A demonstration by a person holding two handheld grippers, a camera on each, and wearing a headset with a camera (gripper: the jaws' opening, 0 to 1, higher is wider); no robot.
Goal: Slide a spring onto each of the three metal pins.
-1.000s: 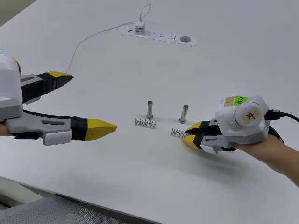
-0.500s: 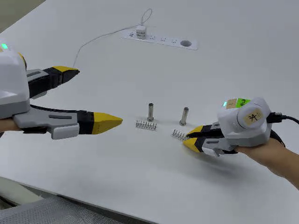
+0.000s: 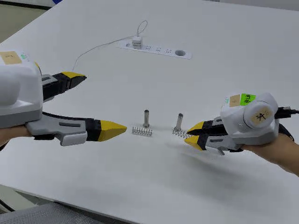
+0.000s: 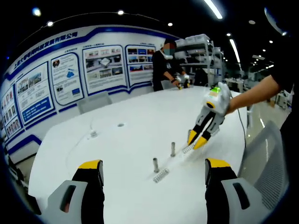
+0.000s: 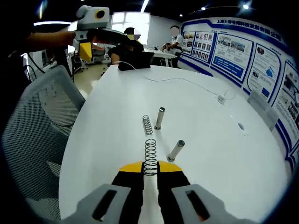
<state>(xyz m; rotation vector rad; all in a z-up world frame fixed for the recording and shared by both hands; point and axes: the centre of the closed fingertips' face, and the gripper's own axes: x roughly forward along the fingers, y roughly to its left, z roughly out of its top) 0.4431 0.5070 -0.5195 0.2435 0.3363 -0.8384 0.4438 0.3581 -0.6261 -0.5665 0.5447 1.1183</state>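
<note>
Two metal pins stand upright on the white table, one (image 3: 146, 117) on the left and one (image 3: 179, 121) on the right. A spring (image 3: 142, 131) lies flat in front of the left pin. My right gripper (image 3: 189, 135) is shut on the end of a second spring (image 3: 179, 133), which points at the base of the right pin. The right gripper view shows that spring (image 5: 150, 156) sticking out past the yellow tips, between the two pins (image 5: 176, 150) (image 5: 160, 117). My left gripper (image 3: 98, 103) hovers wide open to the left of the pins, holding nothing.
A white power strip (image 3: 154, 48) with a plug and a cable lies at the far side of the table. The table's front edge runs close below both grippers. A mesh chair (image 5: 37, 140) stands beside the table. A person (image 4: 166, 65) works at the far end.
The right gripper has kept hold of its spring and brought it slightly closer to the right pin. The left gripper has drifted a little toward the pins. The head camera has shifted.
</note>
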